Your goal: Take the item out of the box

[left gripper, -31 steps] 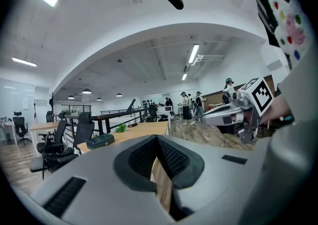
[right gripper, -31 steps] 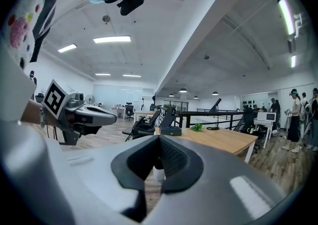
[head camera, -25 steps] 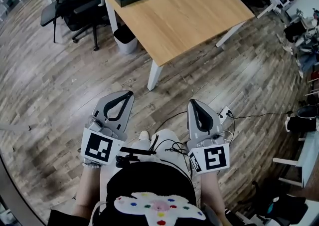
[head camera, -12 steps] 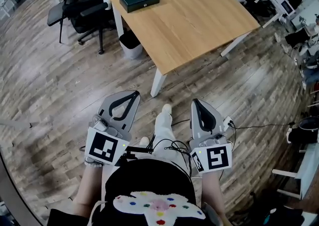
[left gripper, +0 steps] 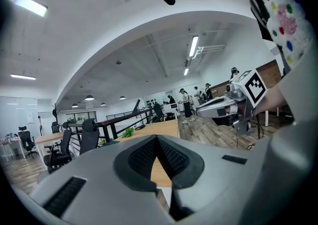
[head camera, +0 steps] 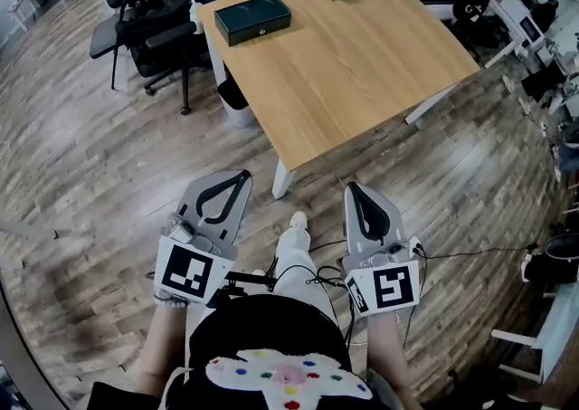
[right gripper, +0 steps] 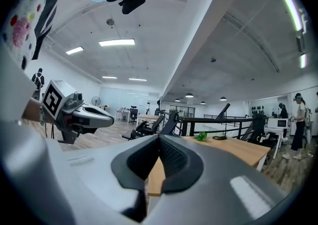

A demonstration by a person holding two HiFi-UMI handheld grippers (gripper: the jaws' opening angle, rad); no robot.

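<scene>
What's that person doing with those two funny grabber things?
A person stands on the wood floor, short of the table, holding a gripper in each hand. The left gripper and right gripper are both shut and empty. The dark box sits on the table's far corner, untouched.

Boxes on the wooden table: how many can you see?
1. The dark box lies near the table's far-left corner in the head view, apparently closed. No others show.

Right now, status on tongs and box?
Left tongs and right tongs shut, empty, short of table. Box closed, far corner, untouched. Chairs beside that corner.
</scene>
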